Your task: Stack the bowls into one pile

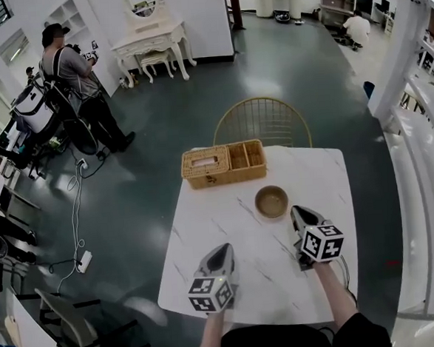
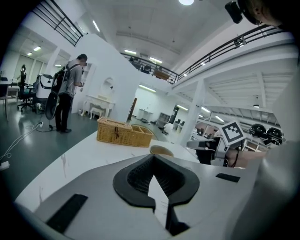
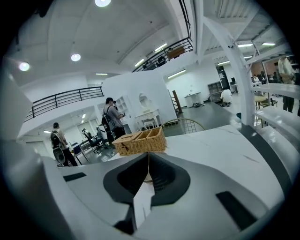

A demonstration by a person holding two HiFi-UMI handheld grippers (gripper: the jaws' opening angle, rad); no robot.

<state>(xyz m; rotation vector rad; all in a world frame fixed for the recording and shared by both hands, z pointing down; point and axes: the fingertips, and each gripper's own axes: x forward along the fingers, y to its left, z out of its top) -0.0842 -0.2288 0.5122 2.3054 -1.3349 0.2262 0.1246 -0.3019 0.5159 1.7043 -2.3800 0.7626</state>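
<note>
A brown bowl stands on the white marble table, just in front of the wicker basket. From above it reads as one round shape, and I cannot tell whether others are nested in it. My right gripper hovers just right of the bowl and a little nearer me, shut with nothing in it; its closed jaws hide the bowl in the right gripper view. My left gripper is over the table's near middle, left of the bowl and further back from it, also shut and empty. Past its tips the bowl's rim shows.
A wicker basket with compartments sits at the table's far edge. A gold wire chair stands behind it. A person with gear stands at far left on the dark floor, beside a white dressing table. Cables lie on the floor at left.
</note>
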